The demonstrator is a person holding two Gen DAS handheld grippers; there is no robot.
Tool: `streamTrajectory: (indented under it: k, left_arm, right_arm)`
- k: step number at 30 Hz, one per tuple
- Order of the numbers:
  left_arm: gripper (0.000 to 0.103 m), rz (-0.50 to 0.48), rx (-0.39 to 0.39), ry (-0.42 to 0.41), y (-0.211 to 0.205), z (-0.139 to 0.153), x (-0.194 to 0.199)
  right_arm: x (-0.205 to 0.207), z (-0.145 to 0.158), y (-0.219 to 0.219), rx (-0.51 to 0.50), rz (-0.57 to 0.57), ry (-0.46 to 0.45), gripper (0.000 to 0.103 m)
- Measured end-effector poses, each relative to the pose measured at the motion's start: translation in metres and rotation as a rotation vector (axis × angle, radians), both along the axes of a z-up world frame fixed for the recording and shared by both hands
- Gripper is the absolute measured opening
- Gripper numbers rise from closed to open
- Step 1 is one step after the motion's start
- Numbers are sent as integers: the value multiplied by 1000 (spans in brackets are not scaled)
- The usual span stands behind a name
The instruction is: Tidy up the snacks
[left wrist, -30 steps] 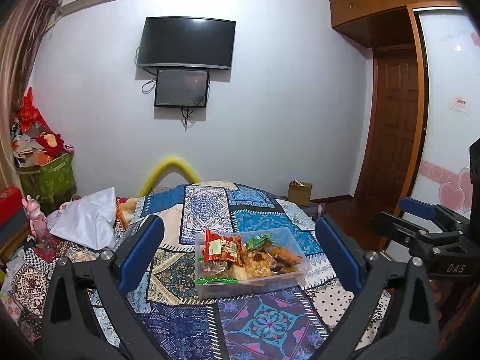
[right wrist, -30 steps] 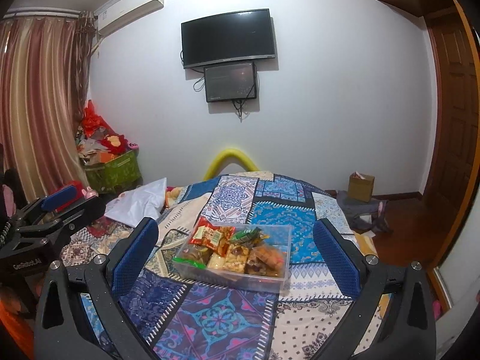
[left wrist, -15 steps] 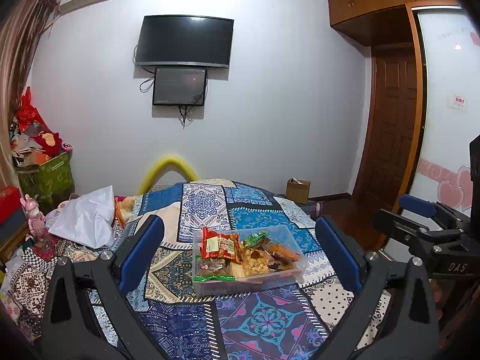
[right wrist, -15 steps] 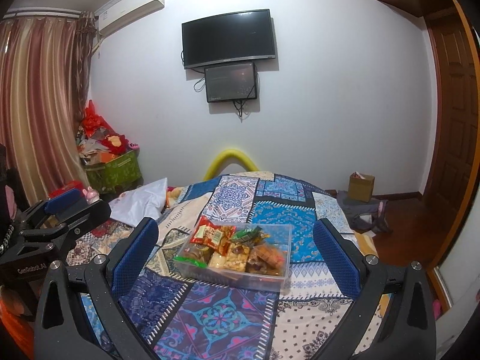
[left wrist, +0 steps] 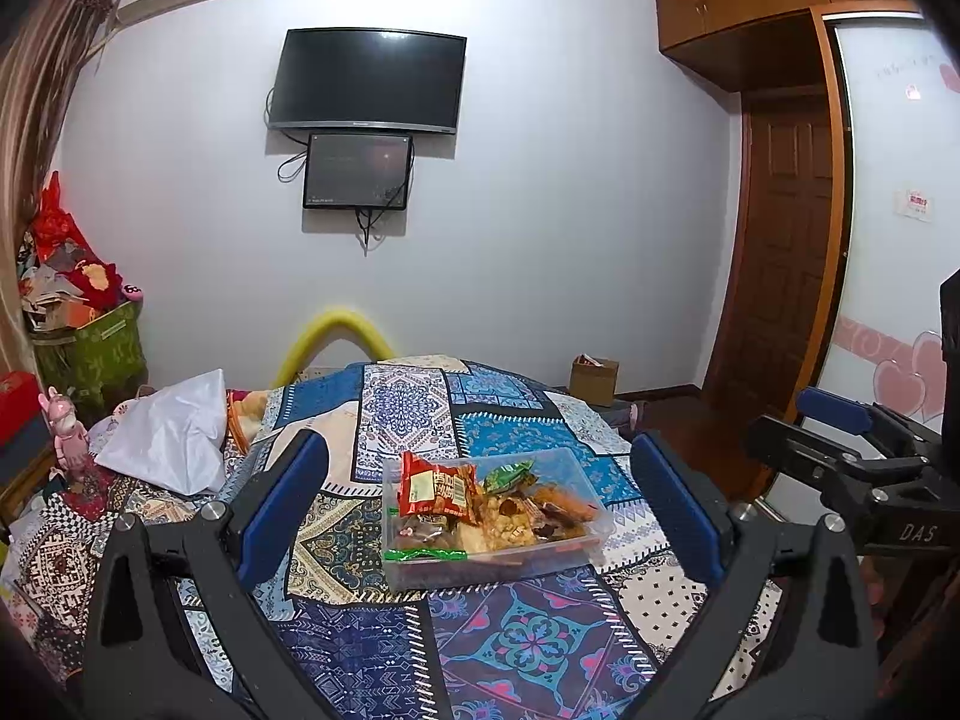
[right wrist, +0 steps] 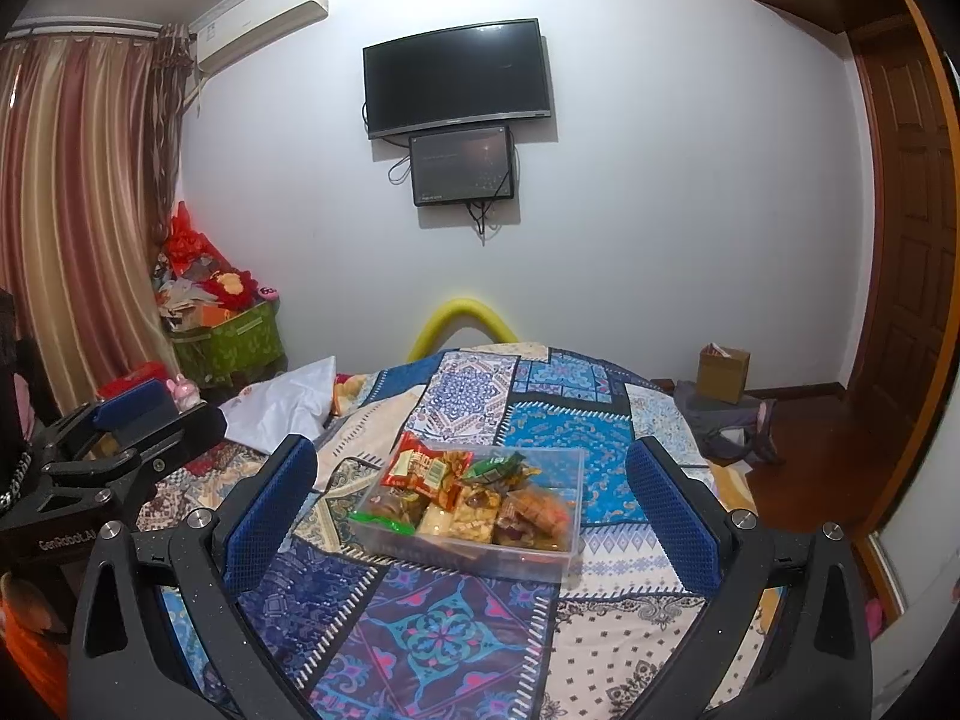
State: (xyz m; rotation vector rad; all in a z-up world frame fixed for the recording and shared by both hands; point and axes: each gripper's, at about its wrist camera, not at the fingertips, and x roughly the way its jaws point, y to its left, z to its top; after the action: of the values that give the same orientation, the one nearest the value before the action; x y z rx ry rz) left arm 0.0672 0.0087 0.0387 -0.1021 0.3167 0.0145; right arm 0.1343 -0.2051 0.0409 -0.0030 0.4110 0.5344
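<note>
A clear plastic box [left wrist: 576, 564] [right wrist: 564, 468] full of wrapped snacks sits on the patchwork bedspread [left wrist: 414, 402] [right wrist: 558, 414]. A red snack packet [left wrist: 437, 486] [right wrist: 420, 468] stands up at the box's left end, with a green-wrapped sweet [left wrist: 507, 474] [right wrist: 495, 467] beside it. My left gripper [left wrist: 477, 504] is open and empty, held back from the box, which shows between its blue pads [left wrist: 282, 504]. My right gripper [right wrist: 471, 507] is open and empty too, at about the same distance. Each gripper shows at the edge of the other's view.
A white plastic bag [left wrist: 174, 438] [right wrist: 282, 402] lies on the bed's left side. A green bin of red decorations [left wrist: 90, 348] [right wrist: 228, 336] stands in the left corner. A yellow foam arch [left wrist: 336, 336] is behind the bed, a cardboard box [left wrist: 594, 378] on the floor, a wooden door [left wrist: 780, 264] at right.
Both grippers have risen and drawn back a little, so the box sits slightly lower in the views. Nothing was grasped or released.
</note>
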Motion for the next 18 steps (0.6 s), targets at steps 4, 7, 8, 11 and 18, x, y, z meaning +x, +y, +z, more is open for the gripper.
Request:
streamTrajectory:
  k: [4,7,8,11,18]
  left_arm:
    - [102,-2,1,2,1,0,0]
    - [102,-3,-2,3,1,1,1]
    - [102,-3,-2,3,2,1,1]
    - [102,-5,-3,6,2,1,2]
    - [102,-16,-4,12,3,1,2]
  right_arm:
    - [0,0,0,2,-1,1,103]
    - [1,0,-1,3,-2,2,103]
    - [1,1,-1,3,-2,2,103]
    - [1,1,-1,1,-1,1,103]
    - [0,1,-1,1,-1,1,103]
